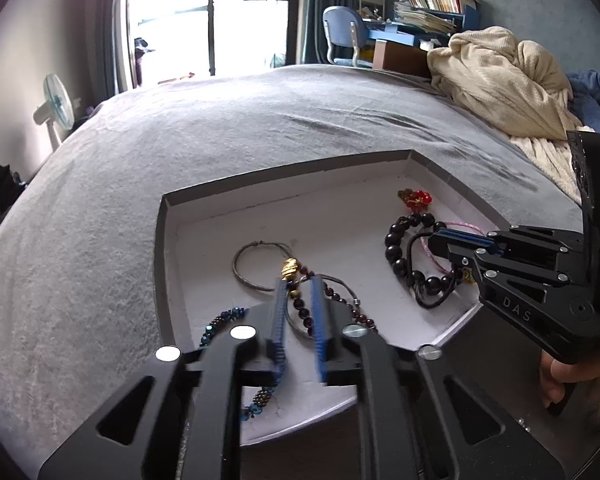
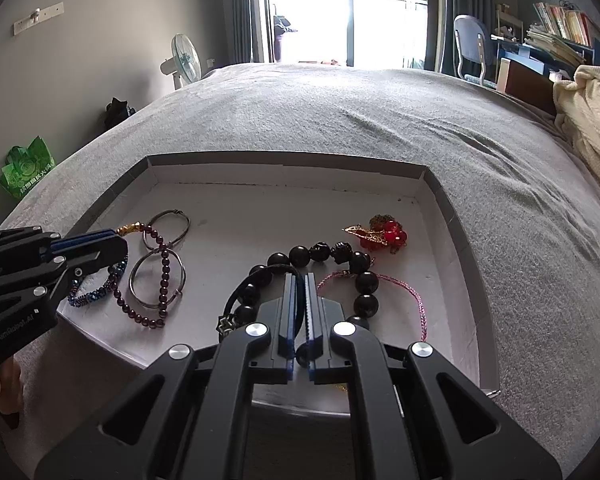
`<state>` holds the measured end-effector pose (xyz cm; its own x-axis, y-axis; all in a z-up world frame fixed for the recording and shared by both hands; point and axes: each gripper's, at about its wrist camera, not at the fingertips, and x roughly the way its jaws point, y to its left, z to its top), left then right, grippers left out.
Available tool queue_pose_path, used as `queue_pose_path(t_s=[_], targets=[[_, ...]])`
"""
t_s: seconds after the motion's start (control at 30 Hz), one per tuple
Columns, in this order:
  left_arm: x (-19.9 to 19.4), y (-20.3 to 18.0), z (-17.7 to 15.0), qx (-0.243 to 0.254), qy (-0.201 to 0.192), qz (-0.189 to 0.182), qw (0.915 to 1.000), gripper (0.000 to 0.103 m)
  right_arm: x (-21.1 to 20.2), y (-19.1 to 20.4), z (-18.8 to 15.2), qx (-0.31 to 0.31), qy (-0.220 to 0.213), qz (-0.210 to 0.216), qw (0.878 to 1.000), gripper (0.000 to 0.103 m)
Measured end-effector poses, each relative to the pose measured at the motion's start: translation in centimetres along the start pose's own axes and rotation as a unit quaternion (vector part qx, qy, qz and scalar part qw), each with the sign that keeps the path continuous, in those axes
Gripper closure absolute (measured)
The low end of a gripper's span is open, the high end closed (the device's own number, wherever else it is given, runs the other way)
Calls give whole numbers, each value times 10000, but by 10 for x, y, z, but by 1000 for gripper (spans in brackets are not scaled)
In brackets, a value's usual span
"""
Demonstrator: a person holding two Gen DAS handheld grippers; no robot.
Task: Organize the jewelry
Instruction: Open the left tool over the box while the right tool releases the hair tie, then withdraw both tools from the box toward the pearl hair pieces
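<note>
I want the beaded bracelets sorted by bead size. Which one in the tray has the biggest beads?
The black bead bracelet, beside the red ornament. Its round beads are far larger than those of the garnet strand or the blue bracelet.

left gripper point(image 1: 298, 288) | black frame | blue pads (ribbed) | silver screws
</note>
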<state>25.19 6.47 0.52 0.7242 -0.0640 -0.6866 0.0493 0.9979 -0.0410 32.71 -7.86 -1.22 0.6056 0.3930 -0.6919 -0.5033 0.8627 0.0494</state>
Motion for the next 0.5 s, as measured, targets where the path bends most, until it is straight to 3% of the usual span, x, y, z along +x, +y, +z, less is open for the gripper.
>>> queue_pose_path(t_s=[0.1, 0.13, 0.27, 0.4, 0.5], targets=[[-5, 0, 0, 7, -120, 37, 9999, 57, -4, 0, -1, 15, -113, -27, 9999, 71], [-6, 0, 0, 26, -150, 59, 9999, 50, -6, -1, -1, 21, -138, -23, 9999, 68], [-10, -3, 0, 109, -229, 105, 9996, 44, -9, -1, 0, 21, -192, -27, 9998, 67], [-17, -4, -1, 99, -372, 178, 9991, 29, -16, 0, -1, 8, -373, -47, 9993, 44], [-21, -3, -2, 49, -449, 289, 9986, 18, -21, -1, -3, 13, -464, -33, 9989, 37]])
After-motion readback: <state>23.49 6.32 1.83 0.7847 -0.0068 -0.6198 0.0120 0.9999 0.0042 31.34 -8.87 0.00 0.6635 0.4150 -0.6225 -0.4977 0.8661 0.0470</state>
